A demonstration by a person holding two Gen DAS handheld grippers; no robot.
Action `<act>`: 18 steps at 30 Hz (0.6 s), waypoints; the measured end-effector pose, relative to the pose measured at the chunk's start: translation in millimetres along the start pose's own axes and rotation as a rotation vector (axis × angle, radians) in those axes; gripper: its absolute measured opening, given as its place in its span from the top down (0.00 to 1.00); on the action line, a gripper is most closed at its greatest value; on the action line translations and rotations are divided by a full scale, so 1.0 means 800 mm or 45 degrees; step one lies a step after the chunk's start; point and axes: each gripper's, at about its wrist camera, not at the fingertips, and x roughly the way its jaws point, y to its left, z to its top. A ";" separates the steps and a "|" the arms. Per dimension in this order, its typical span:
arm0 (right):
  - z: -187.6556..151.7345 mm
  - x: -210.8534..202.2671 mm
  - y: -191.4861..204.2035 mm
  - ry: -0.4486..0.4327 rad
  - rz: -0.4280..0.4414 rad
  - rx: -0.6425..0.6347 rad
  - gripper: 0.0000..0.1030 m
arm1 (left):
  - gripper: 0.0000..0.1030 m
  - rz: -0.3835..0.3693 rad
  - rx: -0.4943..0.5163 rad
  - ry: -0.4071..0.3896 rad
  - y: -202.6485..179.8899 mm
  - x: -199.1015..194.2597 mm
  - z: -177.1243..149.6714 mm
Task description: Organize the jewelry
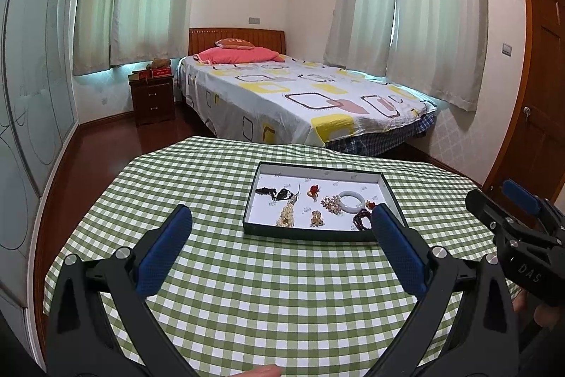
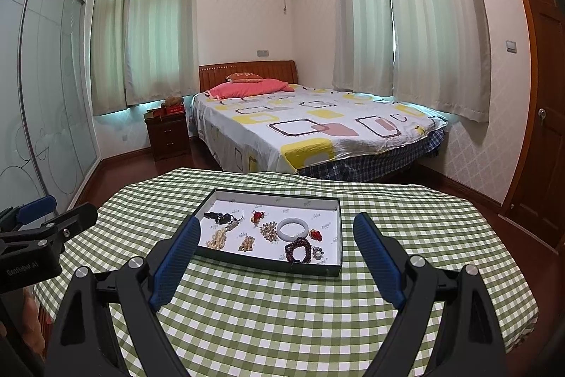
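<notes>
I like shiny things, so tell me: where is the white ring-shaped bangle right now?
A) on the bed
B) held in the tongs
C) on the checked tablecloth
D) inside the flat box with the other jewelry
D: the white bangle lies flat on the white floor of the box, among the beads, and both tongs are open and empty.

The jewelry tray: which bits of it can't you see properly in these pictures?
- Left wrist view: the tray's near right corner and part of the dark bead bracelet hide behind the left gripper's right finger.
- Right wrist view: the tray's near left corner and part of the pearl strand hide behind the right gripper's left finger.
- Both views: the small pieces are too tiny to tell clasps or stones.
</notes>
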 end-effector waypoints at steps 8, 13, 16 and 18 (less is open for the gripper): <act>-0.001 0.003 0.000 0.006 0.003 0.002 0.17 | 0.04 -0.006 -0.015 0.018 0.001 0.006 -0.002; -0.001 0.008 0.000 0.018 0.004 0.005 0.17 | 0.04 -0.041 -0.045 0.038 0.005 0.013 -0.004; -0.002 0.010 0.000 0.023 0.007 0.010 0.17 | 0.04 -0.047 -0.065 0.034 0.009 0.016 -0.006; -0.002 0.011 -0.001 0.025 0.007 0.010 0.17 | 0.04 -0.033 -0.051 0.028 0.009 0.017 -0.006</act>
